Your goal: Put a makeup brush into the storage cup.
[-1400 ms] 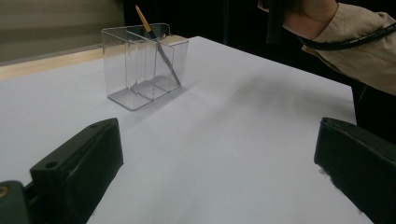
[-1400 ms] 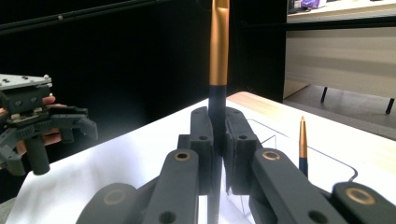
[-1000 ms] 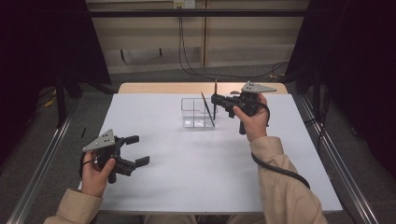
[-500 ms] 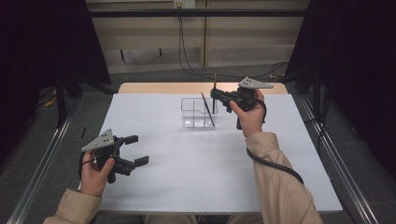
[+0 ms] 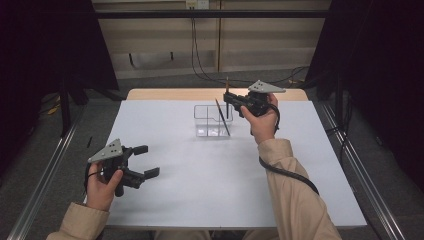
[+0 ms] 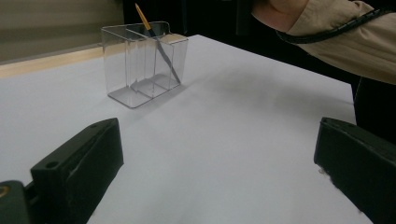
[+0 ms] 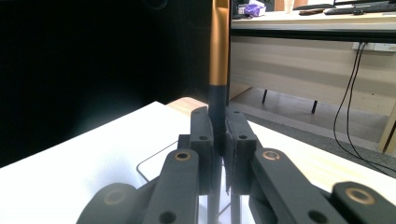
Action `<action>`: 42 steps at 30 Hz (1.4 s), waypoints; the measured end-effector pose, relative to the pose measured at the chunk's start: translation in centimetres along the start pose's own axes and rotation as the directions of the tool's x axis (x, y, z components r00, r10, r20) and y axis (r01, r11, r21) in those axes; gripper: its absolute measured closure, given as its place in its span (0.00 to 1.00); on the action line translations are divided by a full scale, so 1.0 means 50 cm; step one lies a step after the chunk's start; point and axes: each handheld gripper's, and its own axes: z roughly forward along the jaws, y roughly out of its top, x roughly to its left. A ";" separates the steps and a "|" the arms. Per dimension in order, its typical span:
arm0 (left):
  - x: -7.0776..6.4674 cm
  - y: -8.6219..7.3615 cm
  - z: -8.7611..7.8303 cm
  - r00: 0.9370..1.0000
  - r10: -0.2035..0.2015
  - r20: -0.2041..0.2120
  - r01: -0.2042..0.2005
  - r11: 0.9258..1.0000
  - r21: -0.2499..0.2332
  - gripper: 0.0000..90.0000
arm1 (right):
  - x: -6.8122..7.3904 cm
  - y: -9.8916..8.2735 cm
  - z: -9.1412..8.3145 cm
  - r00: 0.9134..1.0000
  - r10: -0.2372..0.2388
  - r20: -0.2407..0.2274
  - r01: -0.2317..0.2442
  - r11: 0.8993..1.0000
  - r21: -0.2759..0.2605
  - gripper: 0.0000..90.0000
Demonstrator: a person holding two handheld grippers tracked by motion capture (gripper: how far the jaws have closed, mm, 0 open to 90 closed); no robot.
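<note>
A clear plastic holder [image 5: 207, 122] with several compartments stands at the far middle of the white table [image 5: 210, 190]. One dark pen with a gold end [image 5: 222, 116] leans inside its right compartment. My right gripper [image 5: 228, 102] is shut on a second pen [image 5: 227, 86], held upright over the holder's right end; whether its lower tip is inside I cannot tell. In the right gripper view the pads clamp the pen's dark barrel [image 7: 217, 100]. My left gripper [image 5: 147, 161] stands open near the table's left front. Its view shows the holder [image 6: 140, 70] and leaning pen [image 6: 161, 49] ahead.
The table's far edge is a wooden strip [image 5: 165, 93]. Cables [image 5: 210, 65] run along the floor behind the table. A sleeve with the gripper's cable [image 6: 336, 37] crosses the upper right of the left gripper view. Metal rails [image 5: 45, 175] flank the table.
The right gripper, still shut on the pen, has shifted slightly toward the far side and set the pen more upright at the holder. The left gripper has stayed put.
</note>
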 end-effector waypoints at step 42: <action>0.000 -0.001 -0.003 1.000 0.006 -0.008 -0.006 1.000 0.004 0.01 | -0.010 -0.034 0.017 0.998 0.037 0.046 -0.038 0.999 0.016 0.93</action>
